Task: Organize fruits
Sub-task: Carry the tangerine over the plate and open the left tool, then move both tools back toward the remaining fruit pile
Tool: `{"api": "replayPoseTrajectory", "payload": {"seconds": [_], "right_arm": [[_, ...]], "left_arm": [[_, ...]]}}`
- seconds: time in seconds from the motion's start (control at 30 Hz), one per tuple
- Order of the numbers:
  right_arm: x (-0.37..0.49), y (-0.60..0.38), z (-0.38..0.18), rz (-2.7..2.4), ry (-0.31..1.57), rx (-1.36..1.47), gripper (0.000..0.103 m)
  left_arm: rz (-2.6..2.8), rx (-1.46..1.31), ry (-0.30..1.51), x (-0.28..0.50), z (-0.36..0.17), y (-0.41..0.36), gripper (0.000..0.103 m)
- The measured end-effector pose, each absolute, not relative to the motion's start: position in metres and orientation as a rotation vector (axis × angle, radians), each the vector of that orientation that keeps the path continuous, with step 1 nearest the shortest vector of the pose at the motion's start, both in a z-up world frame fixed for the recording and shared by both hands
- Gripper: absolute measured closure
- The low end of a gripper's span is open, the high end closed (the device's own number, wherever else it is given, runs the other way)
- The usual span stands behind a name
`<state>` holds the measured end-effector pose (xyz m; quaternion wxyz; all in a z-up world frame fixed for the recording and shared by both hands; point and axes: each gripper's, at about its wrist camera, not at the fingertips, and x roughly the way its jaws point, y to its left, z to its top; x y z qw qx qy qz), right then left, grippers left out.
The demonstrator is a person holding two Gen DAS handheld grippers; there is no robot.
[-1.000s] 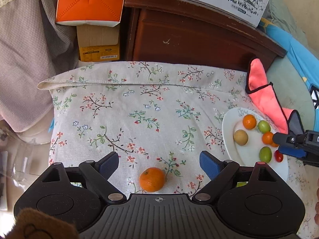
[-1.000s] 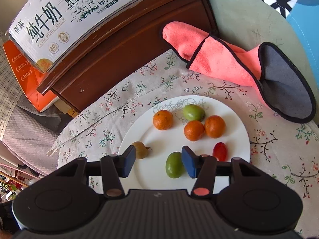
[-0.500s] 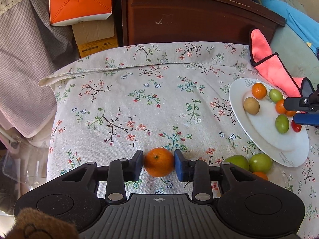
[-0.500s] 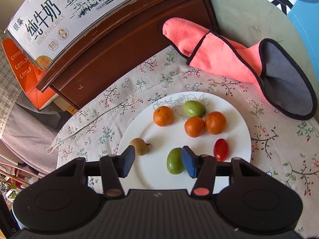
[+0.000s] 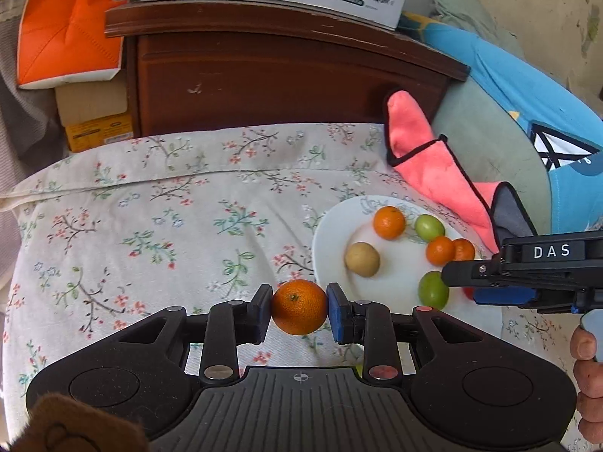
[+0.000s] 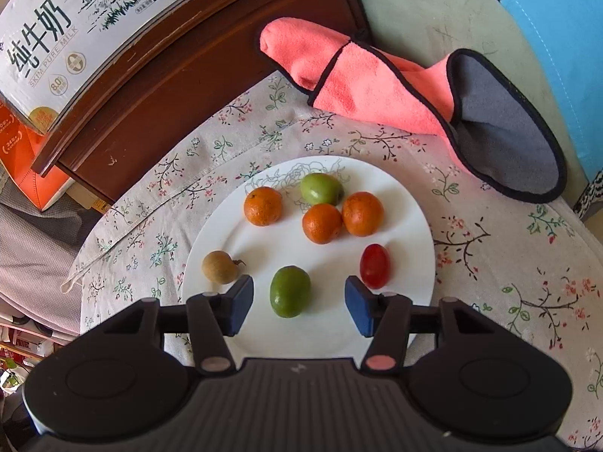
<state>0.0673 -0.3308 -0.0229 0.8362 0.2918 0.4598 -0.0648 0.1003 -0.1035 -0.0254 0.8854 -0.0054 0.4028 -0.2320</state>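
Left gripper (image 5: 300,313) pinched my round orange tangerine (image 5: 299,312) beside white round plate (image 5: 328,233) | right gripper (image 6: 297,299) spread, empty, over oval green fruit (image 6: 290,291) on plate

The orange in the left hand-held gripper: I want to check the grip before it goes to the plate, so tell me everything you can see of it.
The orange is small, round and bright, with a finely dimpled peel and a tiny dark stem scar facing the camera. It looks whole and unbruised. The left hand-held gripper is shut on it, one pad pressing each side at its widest part. It sits over the floral cloth, just short of the near rim of the white plate. Whether it touches the cloth cannot be seen.
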Motion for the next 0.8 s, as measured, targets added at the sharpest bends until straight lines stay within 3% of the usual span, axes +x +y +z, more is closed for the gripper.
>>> {"api": "replayPoseTrajectory", "payload": {"seconds": [0.13, 0.33, 0.4, 0.47, 0.57, 0.8], "right_arm": [[0.066, -0.333, -0.023, -0.149, 0.975, 0.61, 0.042], [0.067, -0.336, -0.027, -0.154, 0.989, 0.62, 0.042], [0.067, -0.337, -0.028, -0.153, 0.993, 0.628, 0.042], [0.067, -0.337, -0.029, -0.154, 0.994, 0.63, 0.042], [0.067, -0.338, -0.029, -0.169, 0.989, 0.631, 0.041], [0.067, -0.339, -0.028, -0.173, 0.992, 0.626, 0.04]], "left_arm": [[-0.541, 0.039, 0.835, 0.101, -0.033, -0.131, 0.074], [-0.557, 0.076, 0.809, 0.107, -0.036, -0.151, 0.072], [-0.554, 0.088, 0.798, 0.109, -0.037, -0.156, 0.065], [-0.539, 0.105, 0.768, 0.109, -0.036, -0.159, 0.047], [-0.503, 0.142, 0.754, 0.112, -0.035, -0.162, 0.032], [-0.493, 0.143, 0.782, 0.111, -0.026, -0.155, 0.019]]}}
